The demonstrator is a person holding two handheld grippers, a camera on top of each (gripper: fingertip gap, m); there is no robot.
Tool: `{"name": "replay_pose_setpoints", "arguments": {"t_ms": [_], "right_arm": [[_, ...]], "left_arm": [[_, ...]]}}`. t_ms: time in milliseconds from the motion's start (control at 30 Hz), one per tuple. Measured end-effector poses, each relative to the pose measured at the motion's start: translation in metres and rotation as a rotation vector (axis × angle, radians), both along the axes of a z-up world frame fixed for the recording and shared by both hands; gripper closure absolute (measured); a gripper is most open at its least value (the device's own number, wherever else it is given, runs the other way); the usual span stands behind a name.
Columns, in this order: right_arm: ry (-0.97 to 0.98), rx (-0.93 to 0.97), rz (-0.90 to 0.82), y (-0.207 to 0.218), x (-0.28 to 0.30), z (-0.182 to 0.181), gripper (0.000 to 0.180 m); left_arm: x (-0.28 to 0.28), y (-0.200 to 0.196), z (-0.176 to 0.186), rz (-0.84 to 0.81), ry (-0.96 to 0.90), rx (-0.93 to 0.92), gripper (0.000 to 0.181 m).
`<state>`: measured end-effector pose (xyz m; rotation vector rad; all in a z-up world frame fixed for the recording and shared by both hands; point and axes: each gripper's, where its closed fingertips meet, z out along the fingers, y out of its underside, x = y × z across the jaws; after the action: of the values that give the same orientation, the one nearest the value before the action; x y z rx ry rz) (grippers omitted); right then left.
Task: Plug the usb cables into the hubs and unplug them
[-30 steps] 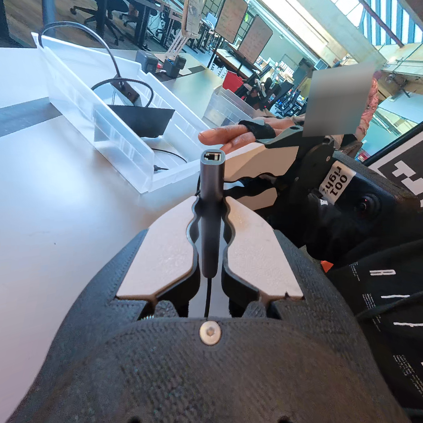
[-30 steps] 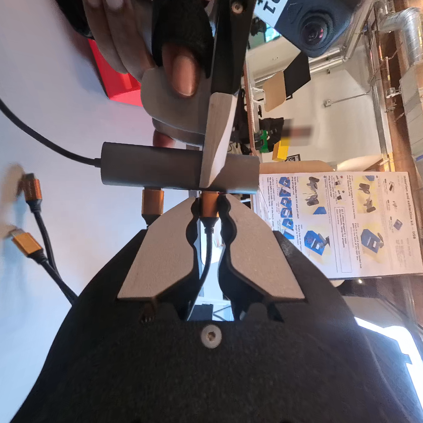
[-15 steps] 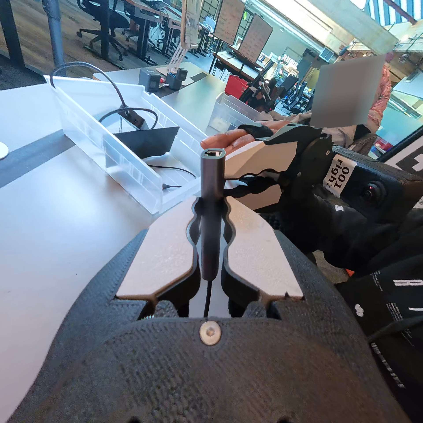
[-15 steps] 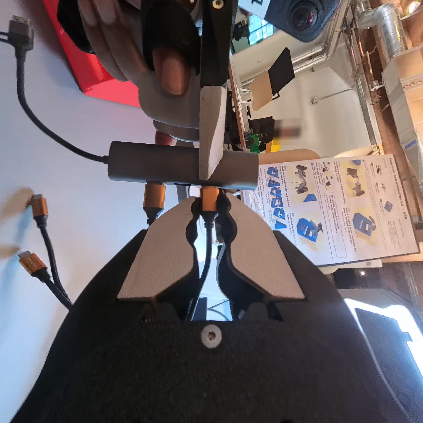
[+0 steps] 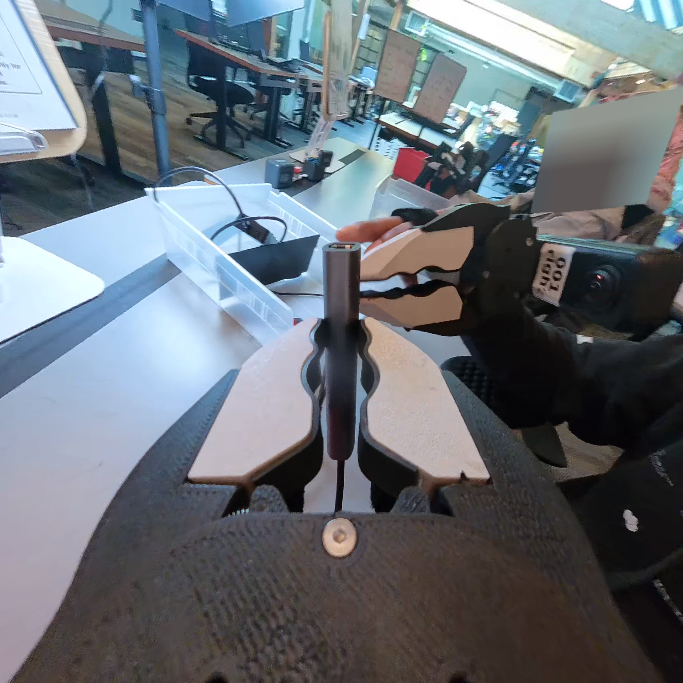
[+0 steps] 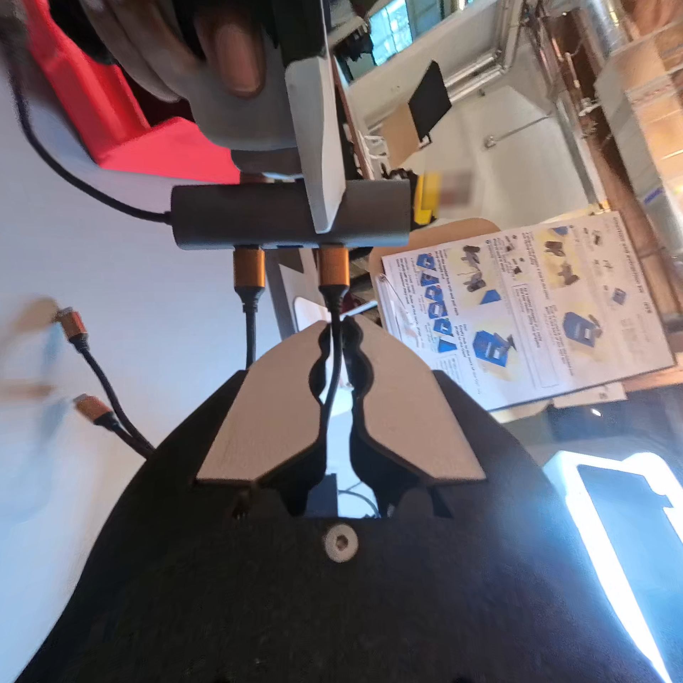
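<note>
A: How does the hub look, and where is it?

B: It is a slim, dark grey metal bar with rounded edges. The left gripper has its two pale fingers closed on its long sides, so it stands up between them, above the white table. One open port shows in its top end, and a thin black lead leaves its lower end.

A: And from the other camera?

B: In the right wrist view the hub lies crosswise, with a single pale finger of the left gripper crossing its face. Two USB plugs with orange metal sleeves are seated in its long side, and a blue port shows empty between them.

A: What is the right gripper doing?

B: Its fingers are nearly together, and the black braided cable of the right-hand plug runs through the narrow gap at their tips. Whether they actually pinch it cannot be told. The tips sit just below that plug's strain relief, not on the orange sleeve.

A: Anything else nearby?

B: Two more orange-ended cables hang loose at the left, blurred. A clear plastic bin holding a black cable and a dark sheet sits beyond the hub, and an illustrated instruction sheet stands to the right.
</note>
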<state>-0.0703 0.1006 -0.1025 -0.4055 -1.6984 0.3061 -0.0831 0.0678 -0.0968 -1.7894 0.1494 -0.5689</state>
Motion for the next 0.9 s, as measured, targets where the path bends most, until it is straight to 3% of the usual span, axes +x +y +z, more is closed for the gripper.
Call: {"name": "replay_pose_setpoints", "arguments": {"t_ms": [33, 100, 200, 333, 533, 767, 900], "right_arm": [[0.004, 0.016, -0.021, 0.001, -0.001, -0.001, 0.16], [-0.017, -0.035, 0.014, -0.007, -0.001, -0.005, 0.154], [-0.098, -0.258, 0.108, -0.022, 0.001, -0.008, 0.152], [-0.286, -0.478, 0.233, -0.04, 0.014, -0.018, 0.16], [-0.316, -0.421, 0.276, -0.054, 0.018, -0.022, 0.172], [-0.276, -0.541, 0.413, -0.063, 0.03, 0.001, 0.172], [-0.269, -0.567, 0.474, -0.064, 0.038, 0.01, 0.172]], "left_arm": [[-0.002, 0.0, -0.001, 0.017, 0.019, -0.003, 0.164], [-0.001, -0.003, -0.004, 0.011, 0.039, -0.003, 0.164], [0.007, -0.008, -0.006, -0.032, 0.149, 0.028, 0.164], [0.028, -0.018, -0.012, -0.147, 0.429, 0.116, 0.164], [0.037, -0.026, -0.018, -0.165, 0.817, 0.224, 0.164], [0.051, -0.036, 0.008, -0.14, 0.939, 0.308, 0.164], [0.058, -0.038, 0.017, -0.148, 0.9, 0.343, 0.164]]}}
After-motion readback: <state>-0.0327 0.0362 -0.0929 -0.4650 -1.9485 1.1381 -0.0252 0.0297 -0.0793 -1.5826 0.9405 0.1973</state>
